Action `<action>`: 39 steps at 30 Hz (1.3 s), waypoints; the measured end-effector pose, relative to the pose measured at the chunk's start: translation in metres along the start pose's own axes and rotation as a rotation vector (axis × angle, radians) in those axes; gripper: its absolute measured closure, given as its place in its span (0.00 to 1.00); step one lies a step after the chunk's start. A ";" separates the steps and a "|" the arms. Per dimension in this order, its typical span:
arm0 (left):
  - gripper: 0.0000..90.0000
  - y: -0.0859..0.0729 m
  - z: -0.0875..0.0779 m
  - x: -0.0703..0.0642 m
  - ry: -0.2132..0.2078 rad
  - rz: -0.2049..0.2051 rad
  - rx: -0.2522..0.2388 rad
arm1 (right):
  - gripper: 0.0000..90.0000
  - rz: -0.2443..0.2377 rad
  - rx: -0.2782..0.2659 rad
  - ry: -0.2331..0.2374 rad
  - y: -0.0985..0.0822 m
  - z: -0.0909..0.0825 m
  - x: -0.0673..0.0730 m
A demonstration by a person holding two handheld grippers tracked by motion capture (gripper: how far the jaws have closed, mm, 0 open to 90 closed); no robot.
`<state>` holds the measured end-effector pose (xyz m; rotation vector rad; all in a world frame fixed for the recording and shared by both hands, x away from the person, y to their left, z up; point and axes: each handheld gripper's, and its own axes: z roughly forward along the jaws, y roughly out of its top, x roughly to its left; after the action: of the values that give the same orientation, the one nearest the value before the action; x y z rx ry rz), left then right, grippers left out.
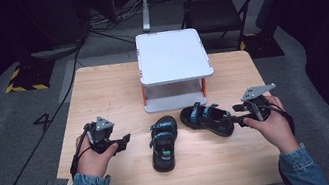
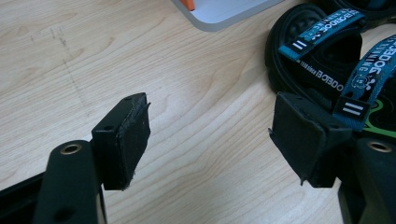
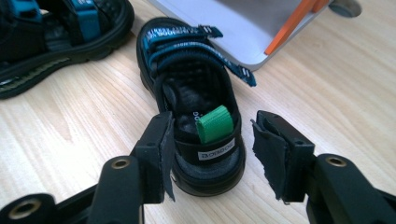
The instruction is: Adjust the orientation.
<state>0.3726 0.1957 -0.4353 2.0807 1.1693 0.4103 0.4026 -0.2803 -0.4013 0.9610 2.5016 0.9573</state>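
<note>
A wooden table [image 1: 101, 90] filled the middle of the high view. At lower left of that frame a person's hand [image 1: 93, 157] held the left gripper [image 1: 122, 142], its jaws pointing right toward the shoes. In the left gripper view the jaws stood wide apart over bare wood, holding nothing, with the left sandal [image 2: 317, 51] at the upper right just past the right-hand jaw.

At centre frame in the high view the left sandal [image 1: 163, 143] lay lengthwise, toe toward the shelf. Behind it, at upper centre, stood a white two-tier shelf [image 1: 172, 55] with orange posts. The right sandal [image 1: 206, 120] lay slantwise just right of the first, near the shelf's base.

At lower right the other hand [image 1: 271, 122] held the right gripper [image 1: 231, 116], its tips at the sandal's heel. In the right gripper view the jaws were open, flanking the heel with its green loop [image 3: 215, 123]; contact could not be judged.
</note>
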 end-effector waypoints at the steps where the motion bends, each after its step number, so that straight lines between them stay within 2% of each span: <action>1: 0.32 0.000 0.001 0.000 0.000 0.001 0.002 | 0.62 -0.020 0.006 0.002 -0.001 0.008 0.002; 2: 0.32 0.001 0.003 -0.001 -0.005 0.008 0.009 | 0.72 -0.026 0.003 0.006 -0.001 0.012 0.003; 3: 0.32 0.001 0.003 -0.001 -0.005 0.008 0.009 | 0.72 -0.026 0.003 0.006 -0.001 0.012 0.003; 4: 0.32 0.001 0.003 -0.001 -0.004 0.012 0.009 | 0.85 -0.031 0.008 0.009 0.000 0.013 0.005; 5: 0.32 0.001 0.004 -0.002 -0.005 0.012 0.006 | 0.85 -0.031 0.008 0.009 0.000 0.013 0.005; 6: 0.32 0.001 0.003 -0.002 -0.007 0.006 0.008 | 0.97 -0.031 0.002 0.009 0.001 0.011 0.005; 8: 0.32 0.000 0.003 0.000 0.001 0.003 0.006 | 0.98 -0.026 -0.010 0.012 0.002 0.004 0.006; 11: 0.32 -0.001 0.001 0.001 -0.002 -0.001 0.009 | 0.99 -0.026 -0.006 0.020 0.003 0.004 0.008; 13: 0.32 -0.001 0.001 0.000 -0.003 -0.003 0.003 | 0.99 -0.043 -0.010 0.020 0.006 0.004 0.012; 16: 0.32 0.000 0.001 0.000 -0.003 -0.002 0.000 | 0.99 -0.069 -0.035 0.081 0.013 -0.001 0.025; 17: 0.32 0.000 0.001 0.000 -0.003 -0.002 0.000 | 0.99 -0.069 -0.035 0.081 0.013 -0.001 0.025; 18: 0.32 0.000 0.002 0.000 0.000 0.002 0.001 | 0.99 -0.090 -0.039 0.124 0.016 -0.002 0.034; 19: 0.32 0.000 0.002 0.000 0.000 0.002 0.001 | 0.99 -0.090 -0.039 0.124 0.016 -0.002 0.034; 20: 0.32 0.001 0.002 0.000 -0.005 0.000 0.003 | 0.99 -0.100 -0.036 0.144 0.018 -0.002 0.040; 21: 0.32 0.002 0.003 -0.001 -0.009 0.003 0.003 | 0.99 -0.129 -0.026 0.179 0.021 0.000 0.050; 24: 0.32 0.003 0.005 -0.002 -0.013 0.008 0.002 | 0.99 -0.162 -0.012 0.233 0.023 0.004 0.066; 25: 0.32 0.003 0.005 -0.002 -0.013 0.008 0.002 | 0.99 -0.162 -0.012 0.233 0.023 0.004 0.066; 28: 0.32 0.006 0.007 -0.002 -0.021 0.014 0.001 | 0.99 -0.184 0.016 0.275 0.024 0.008 0.080; 30: 0.32 0.008 0.009 -0.004 -0.029 0.018 0.000 | 0.99 -0.193 0.046 0.324 0.021 0.012 0.088; 35: 0.32 0.012 0.012 -0.006 -0.037 0.029 -0.002 | 0.99 -0.180 0.075 0.341 0.017 0.017 0.092; 36: 0.32 0.012 0.014 -0.007 -0.041 0.028 -0.004 | 0.96 -0.160 0.062 0.323 0.017 0.014 0.091; 37: 0.32 0.012 0.014 -0.007 -0.041 0.028 -0.004 | 0.96 -0.160 0.062 0.323 0.017 0.014 0.091; 38: 0.31 0.013 0.014 -0.007 -0.043 0.023 0.000 | 0.86 -0.147 0.057 0.300 0.017 0.011 0.089; 39: 0.32 0.013 0.014 -0.007 -0.043 0.023 0.000 | 0.86 -0.147 0.057 0.300 0.017 0.011 0.089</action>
<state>0.3848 0.1793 -0.4359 2.0944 1.1210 0.3747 0.3510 -0.2045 -0.4010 0.6777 2.8138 1.0557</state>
